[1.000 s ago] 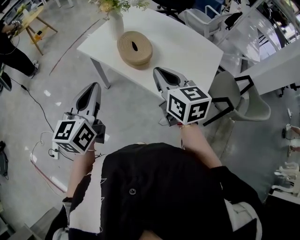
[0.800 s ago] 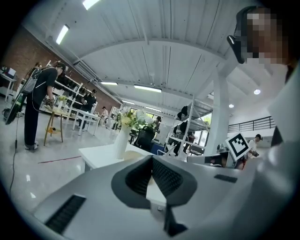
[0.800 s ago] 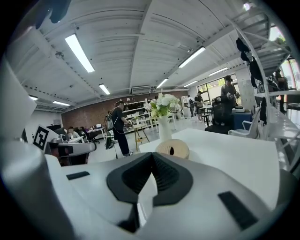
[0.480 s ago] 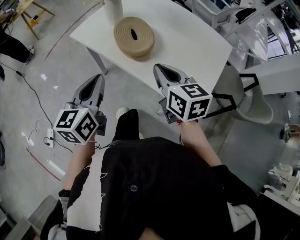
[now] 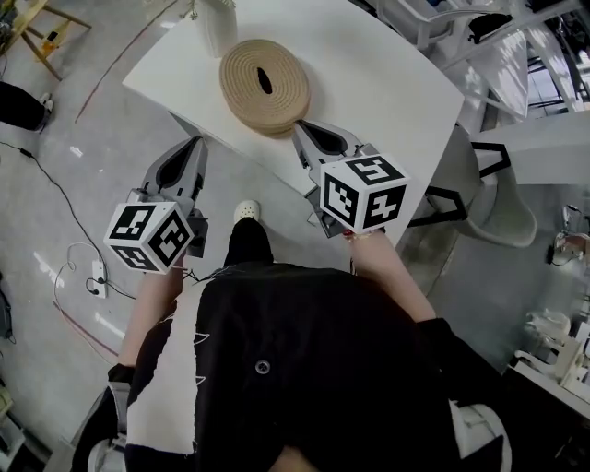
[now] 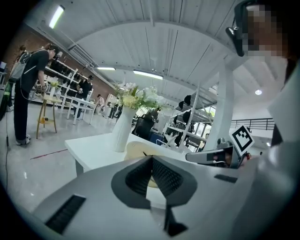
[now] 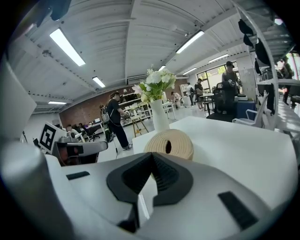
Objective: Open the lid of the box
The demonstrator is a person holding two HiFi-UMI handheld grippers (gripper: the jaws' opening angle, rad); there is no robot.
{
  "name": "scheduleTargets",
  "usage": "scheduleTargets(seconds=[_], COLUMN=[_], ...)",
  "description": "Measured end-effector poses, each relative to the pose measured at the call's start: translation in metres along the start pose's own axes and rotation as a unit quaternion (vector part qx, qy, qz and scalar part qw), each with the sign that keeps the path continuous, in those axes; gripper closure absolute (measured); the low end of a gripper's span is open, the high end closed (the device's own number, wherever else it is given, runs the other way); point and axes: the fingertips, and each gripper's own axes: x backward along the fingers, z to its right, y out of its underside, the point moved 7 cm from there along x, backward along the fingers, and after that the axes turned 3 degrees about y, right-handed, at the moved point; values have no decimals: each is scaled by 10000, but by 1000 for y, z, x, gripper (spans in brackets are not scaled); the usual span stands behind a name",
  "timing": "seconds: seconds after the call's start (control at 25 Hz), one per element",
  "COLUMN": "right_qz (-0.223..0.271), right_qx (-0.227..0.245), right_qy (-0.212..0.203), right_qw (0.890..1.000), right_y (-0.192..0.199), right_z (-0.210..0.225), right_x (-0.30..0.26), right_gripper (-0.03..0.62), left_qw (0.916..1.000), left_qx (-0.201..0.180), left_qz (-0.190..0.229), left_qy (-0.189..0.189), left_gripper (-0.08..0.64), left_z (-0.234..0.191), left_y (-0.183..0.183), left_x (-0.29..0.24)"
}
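Note:
A round tan woven box (image 5: 265, 85) with a slot in its lid lies on the white table (image 5: 369, 83), lid down. It also shows in the left gripper view (image 6: 136, 150) and the right gripper view (image 7: 169, 143). My left gripper (image 5: 195, 143) hovers over the floor just short of the table's near edge, jaws shut and empty (image 6: 152, 157). My right gripper (image 5: 300, 127) is at the table's near edge, its tip just short of the box, also shut with nothing in it (image 7: 152, 154).
A white vase (image 5: 217, 28) of flowers stands on the table just left of the box. A grey chair (image 5: 479, 198) sits right of the table. Cables trail on the floor at the left. People stand at benches in the background.
I have stepped closer to the table. Both grippers have moved forward, and the right one now reaches the table edge near the box. Both jaws stay shut.

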Motion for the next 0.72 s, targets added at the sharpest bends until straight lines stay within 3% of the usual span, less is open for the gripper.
scheduleTargets(seconds=[0.44,0.72], right_qz=[-266,-529], right_qx=[322,570], right_qy=[-55,-329], right_qw=[9991,9964], right_y=[-2,2], right_z=[-6,-18], right_x=[-53,-70], right_gripper=[586,457], left_qw=[9995,9994], left_qx=[253,246], left_qz=[-178,-224], left_qy=[-28,-41], left_gripper=[549,549], left_z=[-38,-43], left_y=[4,6], left_x=[-30,-32])
